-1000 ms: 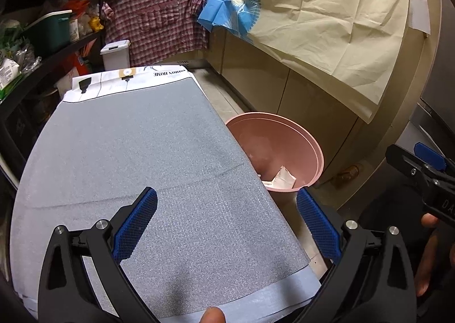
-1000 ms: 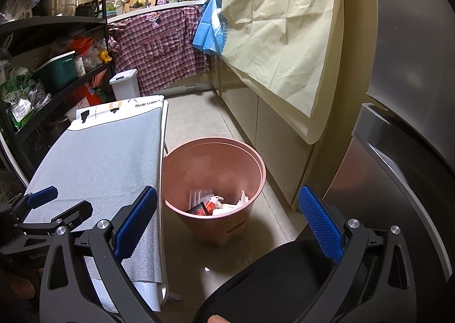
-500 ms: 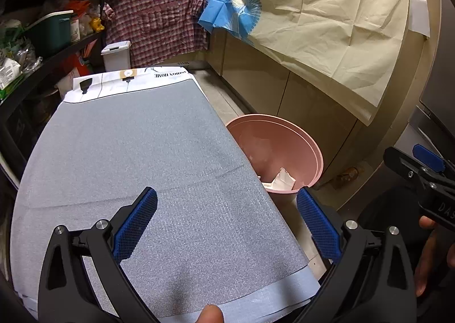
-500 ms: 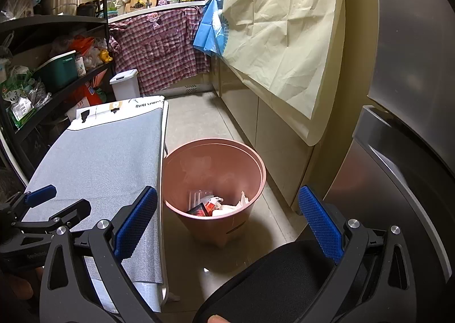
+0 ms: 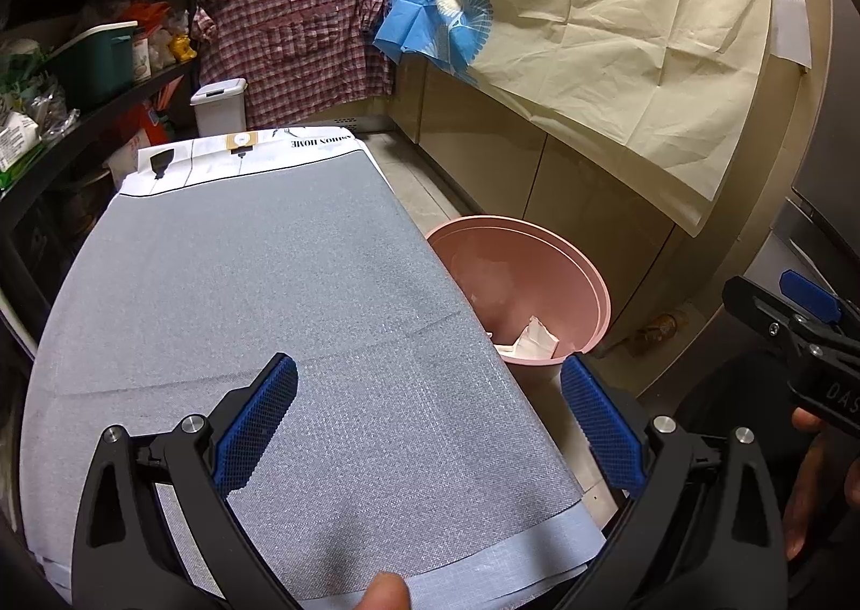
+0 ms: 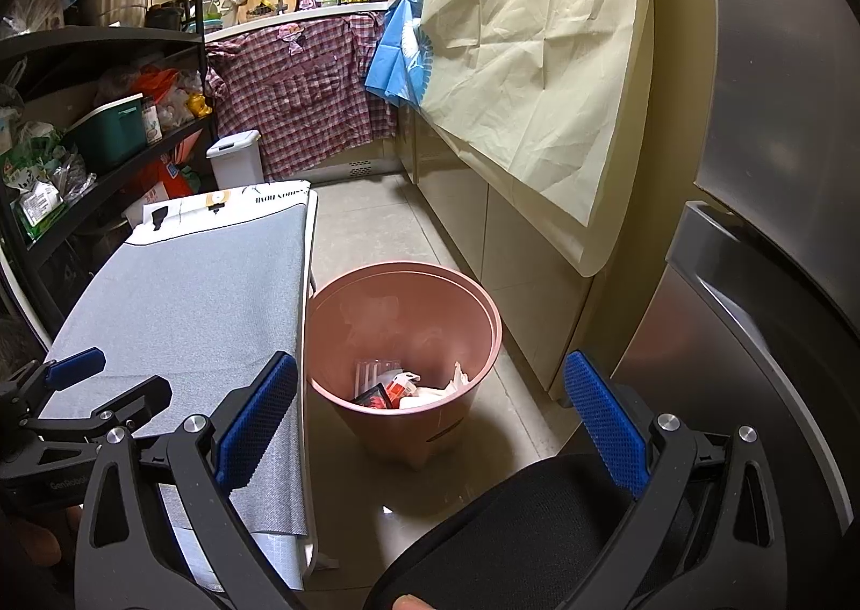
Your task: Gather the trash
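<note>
left wrist view: left gripper (image 5: 427, 408) hangs over the grey table cover (image 5: 258, 287), fingers spread wide, nothing between them.
right wrist view: right gripper (image 6: 430, 406) also gapes wide and bare, aimed at the pink bin (image 6: 403, 341) on the floor just beside the table.
trash: wrappers and paper (image 6: 414, 389) lie at the bin's bottom.
progress: apparently finished or nearly so; no loose trash shows on the cover or floor.
</note>
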A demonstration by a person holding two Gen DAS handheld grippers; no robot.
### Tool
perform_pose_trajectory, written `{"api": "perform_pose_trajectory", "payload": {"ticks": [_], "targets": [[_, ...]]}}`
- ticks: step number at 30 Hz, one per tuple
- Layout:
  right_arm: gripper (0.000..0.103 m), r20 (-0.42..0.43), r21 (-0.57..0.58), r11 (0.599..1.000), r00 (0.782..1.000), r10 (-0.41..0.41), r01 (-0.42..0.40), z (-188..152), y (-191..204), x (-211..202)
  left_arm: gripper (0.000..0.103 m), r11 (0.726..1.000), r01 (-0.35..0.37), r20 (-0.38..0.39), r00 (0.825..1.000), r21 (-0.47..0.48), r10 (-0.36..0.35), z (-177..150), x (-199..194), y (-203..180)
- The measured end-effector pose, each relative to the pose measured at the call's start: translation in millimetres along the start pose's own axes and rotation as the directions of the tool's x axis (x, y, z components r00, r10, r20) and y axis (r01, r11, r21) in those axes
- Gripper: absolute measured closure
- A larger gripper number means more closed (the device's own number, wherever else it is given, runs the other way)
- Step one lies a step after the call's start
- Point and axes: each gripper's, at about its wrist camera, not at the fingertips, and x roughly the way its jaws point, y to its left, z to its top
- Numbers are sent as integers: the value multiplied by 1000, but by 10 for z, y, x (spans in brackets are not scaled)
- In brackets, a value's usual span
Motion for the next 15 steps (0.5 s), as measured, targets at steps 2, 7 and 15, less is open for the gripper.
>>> {"api": "perform_pose_trajectory", "payload": {"ticks": [2, 7, 15], "targets": [[5, 1, -1, 1000, 1000, -1, 1, 3, -4, 3, 8, 1000, -1, 1, 1000, 1, 1, -3, 1, 1], [5, 0, 0, 1000, 1000, 1, -1, 0, 1, -1, 8, 1000, -4, -1, 1000, -7, 4, 5, -2, 11], [5, 1, 0, 1000, 1000, 0, 0, 3, 1, -1, 8, 1000, -11, 0, 1000, -5, 11, 22, 16, -5]]}}
